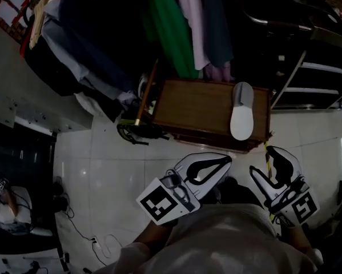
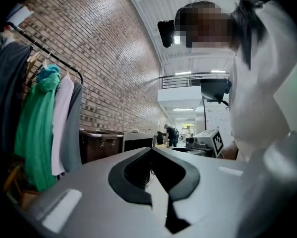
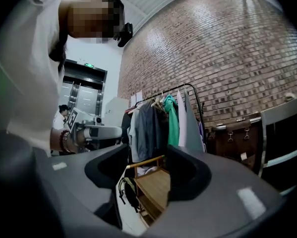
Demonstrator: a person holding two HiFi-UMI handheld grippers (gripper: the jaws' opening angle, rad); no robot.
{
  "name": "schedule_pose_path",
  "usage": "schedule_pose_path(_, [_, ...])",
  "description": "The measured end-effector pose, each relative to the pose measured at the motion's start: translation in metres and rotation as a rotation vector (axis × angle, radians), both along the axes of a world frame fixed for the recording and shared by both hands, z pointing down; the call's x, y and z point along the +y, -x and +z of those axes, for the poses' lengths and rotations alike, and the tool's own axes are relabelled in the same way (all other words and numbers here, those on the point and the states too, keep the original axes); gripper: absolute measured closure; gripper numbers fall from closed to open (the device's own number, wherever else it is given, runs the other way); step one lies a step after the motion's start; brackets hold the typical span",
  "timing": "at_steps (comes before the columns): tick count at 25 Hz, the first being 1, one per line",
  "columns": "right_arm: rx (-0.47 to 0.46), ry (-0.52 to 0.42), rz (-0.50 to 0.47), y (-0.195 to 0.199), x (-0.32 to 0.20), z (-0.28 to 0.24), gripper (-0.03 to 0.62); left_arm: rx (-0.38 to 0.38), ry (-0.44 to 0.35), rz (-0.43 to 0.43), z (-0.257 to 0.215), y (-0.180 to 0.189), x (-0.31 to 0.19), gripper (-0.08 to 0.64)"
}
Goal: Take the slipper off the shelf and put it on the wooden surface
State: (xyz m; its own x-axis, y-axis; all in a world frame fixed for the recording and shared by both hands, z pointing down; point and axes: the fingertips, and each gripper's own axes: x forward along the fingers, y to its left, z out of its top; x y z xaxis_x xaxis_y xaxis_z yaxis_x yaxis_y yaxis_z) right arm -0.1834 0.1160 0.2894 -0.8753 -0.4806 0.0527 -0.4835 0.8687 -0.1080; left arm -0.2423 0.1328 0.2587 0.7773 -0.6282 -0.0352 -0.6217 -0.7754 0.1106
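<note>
A white slipper (image 1: 241,110) lies flat on the right end of the wooden bench top (image 1: 193,107), with nothing touching it. Both grippers are held low, close to the person's body and well short of the bench. My left gripper (image 1: 228,160) is shut and empty, its jaws meeting at the tips (image 2: 151,150). My right gripper (image 1: 273,151) is open and holds nothing. Through its gap (image 3: 148,152) I see the left end of the wooden bench (image 3: 155,185). The slipper does not show in either gripper view.
A rack of hanging clothes, with a green garment (image 1: 171,27), stands behind the bench. A black bag (image 1: 139,133) lies on the white tiles at the bench's left end. Cables (image 1: 96,241) trail at lower left. A dark metal cart (image 1: 308,50) stands at back right.
</note>
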Motion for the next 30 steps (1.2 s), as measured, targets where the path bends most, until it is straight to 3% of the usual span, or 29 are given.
schedule_pose_path(11, [0.01, 0.04, 0.12, 0.041, 0.067, 0.01, 0.379, -0.017, 0.021, 0.19, 0.018, 0.023, 0.054, 0.565])
schedule_pose_path(18, [-0.011, 0.028, 0.181, 0.01, 0.075, -0.002, 0.382, -0.03, -0.017, 0.205, 0.014, 0.004, 0.068, 0.565])
schedule_pose_path(24, [-0.005, 0.004, 0.152, -0.011, 0.073, -0.019, 0.382, -0.02, -0.028, 0.2, 0.0, -0.028, 0.071, 0.565])
schedule_pose_path(30, [-0.021, 0.006, 0.103, -0.002, 0.066, -0.011, 0.382, -0.02, -0.032, 0.174, -0.006, -0.029, 0.067, 0.565])
